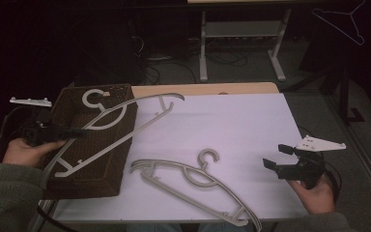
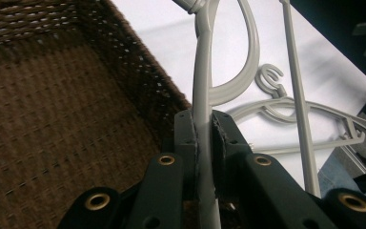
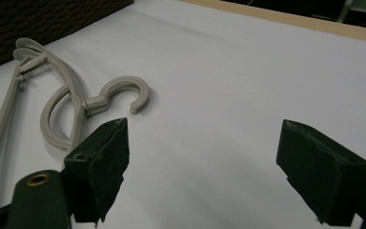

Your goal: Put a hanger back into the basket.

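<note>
My left gripper (image 1: 79, 131) (image 2: 203, 129) is shut on the shoulder of a grey plastic hanger (image 1: 145, 98) (image 2: 201, 71). That hanger lies slanted over the brown wicker basket (image 1: 72, 108) (image 2: 52, 119) at the table's left, its hook above the basket's far end and one arm reaching out over the white tabletop. More grey hangers (image 1: 193, 179) (image 2: 305, 112) (image 3: 66, 95) lie flat at the front centre, seemingly two stacked. My right gripper (image 1: 275, 155) (image 3: 202, 143) is open and holds nothing, low over the table to the right of them.
A white cover (image 1: 222, 125) spans the table, with a wooden edge (image 1: 203, 89) at the back. Behind it stand the white legs of another desk (image 1: 203, 48). A thin wire hanger (image 1: 348, 21) hangs at the top right.
</note>
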`<state>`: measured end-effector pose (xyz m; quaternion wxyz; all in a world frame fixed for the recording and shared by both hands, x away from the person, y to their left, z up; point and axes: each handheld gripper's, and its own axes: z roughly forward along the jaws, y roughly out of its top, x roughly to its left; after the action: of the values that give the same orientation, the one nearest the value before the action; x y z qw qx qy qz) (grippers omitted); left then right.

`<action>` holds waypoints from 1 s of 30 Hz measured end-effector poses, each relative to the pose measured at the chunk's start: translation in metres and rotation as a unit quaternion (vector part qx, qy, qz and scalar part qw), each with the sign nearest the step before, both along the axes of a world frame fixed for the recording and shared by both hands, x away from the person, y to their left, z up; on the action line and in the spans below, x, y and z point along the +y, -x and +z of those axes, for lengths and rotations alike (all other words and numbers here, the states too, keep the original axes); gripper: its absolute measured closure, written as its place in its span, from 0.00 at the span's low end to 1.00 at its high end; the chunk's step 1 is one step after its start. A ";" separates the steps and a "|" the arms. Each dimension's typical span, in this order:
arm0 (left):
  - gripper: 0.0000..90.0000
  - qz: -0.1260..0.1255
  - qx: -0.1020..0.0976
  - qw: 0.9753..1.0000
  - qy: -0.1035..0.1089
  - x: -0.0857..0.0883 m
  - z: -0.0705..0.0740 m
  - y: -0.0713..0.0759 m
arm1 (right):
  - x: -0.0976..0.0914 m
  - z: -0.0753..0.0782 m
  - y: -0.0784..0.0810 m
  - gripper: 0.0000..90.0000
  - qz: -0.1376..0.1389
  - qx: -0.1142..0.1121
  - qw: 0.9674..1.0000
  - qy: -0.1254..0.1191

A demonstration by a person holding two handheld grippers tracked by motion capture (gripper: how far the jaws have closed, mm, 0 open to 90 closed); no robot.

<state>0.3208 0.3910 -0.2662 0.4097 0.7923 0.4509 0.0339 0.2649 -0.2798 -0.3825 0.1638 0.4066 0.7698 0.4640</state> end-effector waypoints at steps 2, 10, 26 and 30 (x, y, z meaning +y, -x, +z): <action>0.91 0.008 -0.001 1.000 0.001 0.005 0.001 0.000 | 0.000 0.000 0.000 0.19 0.000 0.000 1.000 0.000; 0.91 0.043 -0.007 0.999 -0.011 0.027 0.001 0.000 | 0.000 0.000 0.000 0.19 0.000 -0.001 1.000 0.001; 0.91 0.116 -0.002 0.993 -0.001 0.070 -0.006 -0.004 | 0.000 -0.003 -0.001 0.19 -0.001 0.003 1.000 0.001; 0.91 0.140 0.000 0.990 -0.002 0.081 -0.010 -0.006 | 0.000 -0.003 -0.001 0.19 -0.001 0.006 1.000 0.001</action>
<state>0.3271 0.4719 -0.2764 0.3988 0.7225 0.5573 0.0917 0.2664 -0.2794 -0.3858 0.1603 0.4098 0.7709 0.4604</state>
